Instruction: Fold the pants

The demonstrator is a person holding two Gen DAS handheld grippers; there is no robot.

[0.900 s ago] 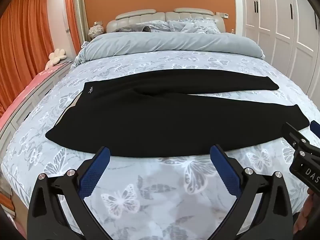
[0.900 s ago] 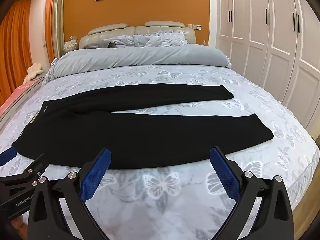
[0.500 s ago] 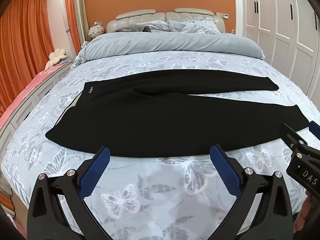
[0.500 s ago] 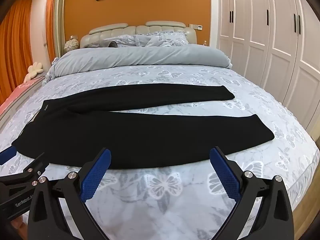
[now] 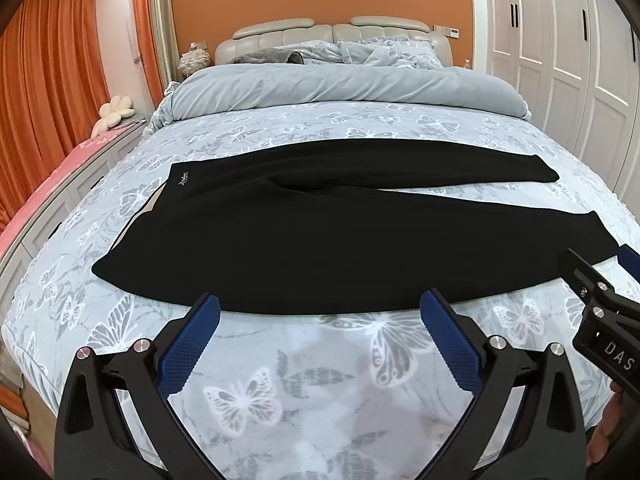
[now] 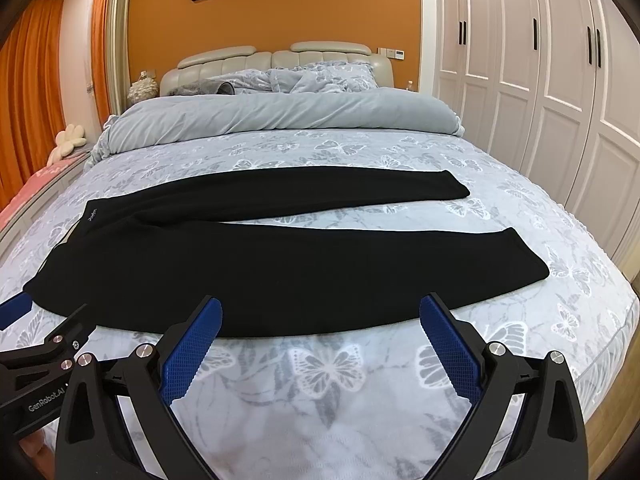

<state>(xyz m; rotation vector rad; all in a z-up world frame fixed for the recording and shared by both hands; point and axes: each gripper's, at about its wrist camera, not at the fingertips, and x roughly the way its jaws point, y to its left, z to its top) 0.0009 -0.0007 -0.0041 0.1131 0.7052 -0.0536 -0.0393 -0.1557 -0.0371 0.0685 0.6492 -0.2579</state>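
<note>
Now both my tools, left tool [image 5: 320,334] and right tool [image 6: 320,334], hang released just short of the black knit pants [image 5: 320,236], spread flat across the butterfly-print bed [image 5: 320,380]. I'd pinch the near leg's edge at both ends together, lifting evenly.

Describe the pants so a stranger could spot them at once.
Find the big bed with the butterfly-print cover. Across its near half lie the pants, spread flat, waistband left, legs running right. They are the only plain black thing on that pale cover.
</note>
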